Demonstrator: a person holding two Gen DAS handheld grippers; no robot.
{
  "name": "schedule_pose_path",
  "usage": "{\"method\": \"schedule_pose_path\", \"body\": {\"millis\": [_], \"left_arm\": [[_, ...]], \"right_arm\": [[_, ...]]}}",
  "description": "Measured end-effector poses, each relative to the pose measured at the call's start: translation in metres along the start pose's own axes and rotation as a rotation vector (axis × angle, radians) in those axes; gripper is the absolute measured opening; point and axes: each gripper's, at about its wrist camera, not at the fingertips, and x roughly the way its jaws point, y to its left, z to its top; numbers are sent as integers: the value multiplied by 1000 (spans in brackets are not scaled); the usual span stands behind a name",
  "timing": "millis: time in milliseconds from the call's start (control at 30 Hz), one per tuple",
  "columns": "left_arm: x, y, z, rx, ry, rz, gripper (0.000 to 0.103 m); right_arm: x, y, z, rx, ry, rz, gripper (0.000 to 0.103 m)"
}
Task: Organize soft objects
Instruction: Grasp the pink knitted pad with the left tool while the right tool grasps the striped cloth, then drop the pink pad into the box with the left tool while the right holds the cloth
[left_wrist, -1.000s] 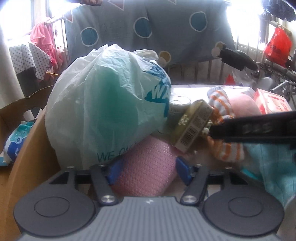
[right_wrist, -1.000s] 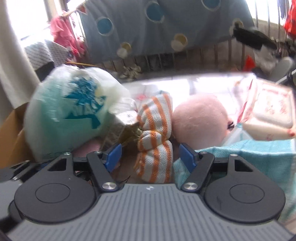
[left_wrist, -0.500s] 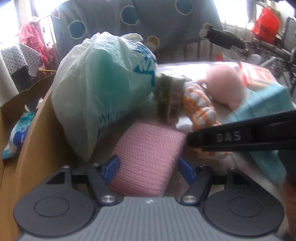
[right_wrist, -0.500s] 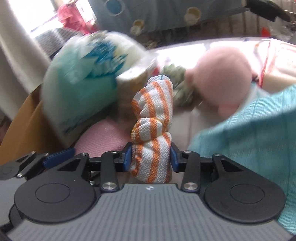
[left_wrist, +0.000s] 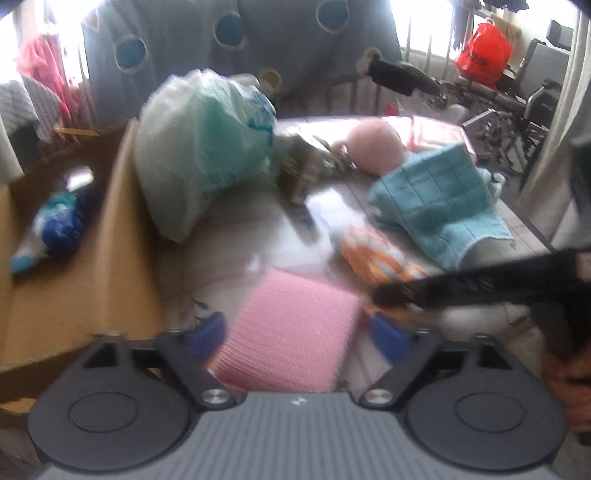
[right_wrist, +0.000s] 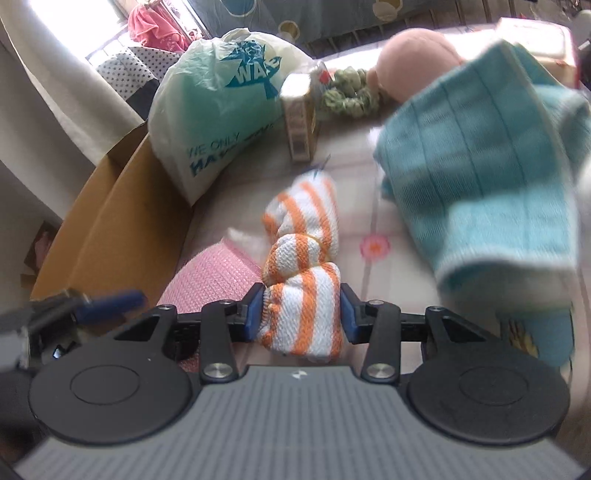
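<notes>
The right gripper (right_wrist: 302, 308) pinches the near end of the knotted orange-striped cloth (right_wrist: 306, 258), blue pads pressed into both sides. The left gripper (left_wrist: 295, 330) is spread around the pink knitted cloth (left_wrist: 291, 332), not touching it. Farther right lies a teal towel (right_wrist: 491, 177); far left, a plastic bag (right_wrist: 225, 99) leans by the cardboard box (left_wrist: 74, 280).

Daylight floods in from windows far ahead of both tongs, blown out to white glare. The left wrist view is smeared with motion blur throughout. The right wrist view is sharper near its fingers, blurring at the teal towel (right_wrist: 476, 177); fisheye bends both edges.
</notes>
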Motion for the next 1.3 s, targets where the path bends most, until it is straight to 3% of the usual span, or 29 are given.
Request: {"method": "schedule_pose_path", "body": {"millis": [133,200,233,367,433,467,500,567,600,633,900,1067,1300], "left_arm": [[9,-4,-1,64,22,12,92],[16,-7,-2,116,28,23,93],[20,-8,-3,135,36,32,93],[34,-10,-4,193,57,32,93],[38,-5,-1,174,51,21,93],[41,-2,1,160,56,3,95],[45,2,2,138,70,-18,95],[52,9,5,87,101,-61,94],[55,12,4,62,119,-74,85],[57,14,3,40,137,-89,85],[15,23,-3,-56,53,-136,79],[-48,36,4,-51,-67,-105,79],[-114,127,21,-278,-182,-52,80]], "right_arm": [[-18,3,-7,-24,-61,-19,50],[-20,7,-5,-55,-74,-13,68],[-19,9,-2,-65,-76,-8,71],[-4,23,5,-145,-42,-44,75],[4,25,3,-178,-22,-81,71],[7,25,2,-186,-11,-88,51],[9,25,0,-187,9,-93,42],[10,24,-5,-194,3,-86,42],[9,24,-6,-196,2,-86,42],[8,24,-6,-192,2,-82,41],[-22,25,-1,-34,-82,16,40],[-53,67,17,-88,-148,139,40],[-56,150,57,-206,-242,295,40]]}}
